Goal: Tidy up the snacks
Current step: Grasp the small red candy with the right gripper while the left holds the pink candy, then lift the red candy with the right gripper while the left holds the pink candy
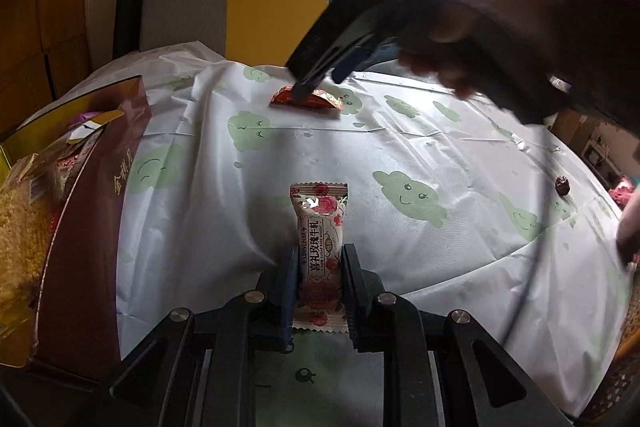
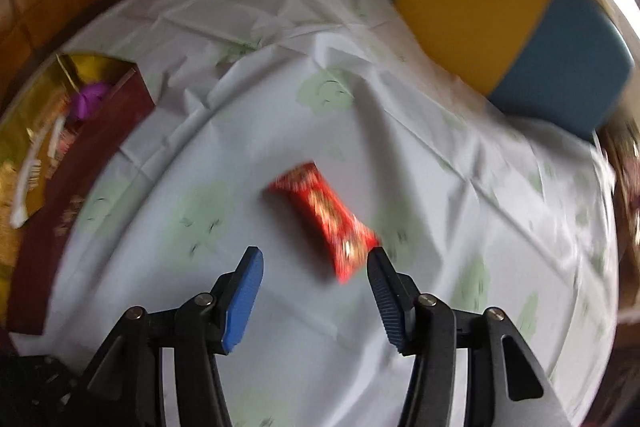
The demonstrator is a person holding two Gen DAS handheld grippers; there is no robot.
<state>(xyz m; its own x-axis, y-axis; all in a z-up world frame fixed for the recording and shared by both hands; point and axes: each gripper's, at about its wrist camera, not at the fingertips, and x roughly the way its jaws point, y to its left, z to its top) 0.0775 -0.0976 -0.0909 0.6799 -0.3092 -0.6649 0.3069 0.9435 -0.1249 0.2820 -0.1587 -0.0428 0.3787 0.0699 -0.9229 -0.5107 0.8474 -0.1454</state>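
Left wrist view: left gripper (image 1: 318, 267) clamps its fingers on a rose-print nougat packet (image 1: 320, 239), held above the cloth-covered desk (image 1: 440, 155).

Right gripper (image 2: 316, 267) hangs with fingers apart over a red candy wrapper (image 2: 324, 215) lying loose on the desk, the right-hand tip at its end. Both sweets look light, crinkly and slippery (a pinch across the padded middle should hold best). A maroon snack box (image 1: 92, 227) stands at the left.

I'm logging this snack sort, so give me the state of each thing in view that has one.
left gripper: shut on the rose nougat bar
rose nougat bar: sealed, held upright
right gripper: open, empty
red snack packet: sealed, lying flat on the tablecloth
maroon gift box: open, snacks inside
tablecloth: wrinkled
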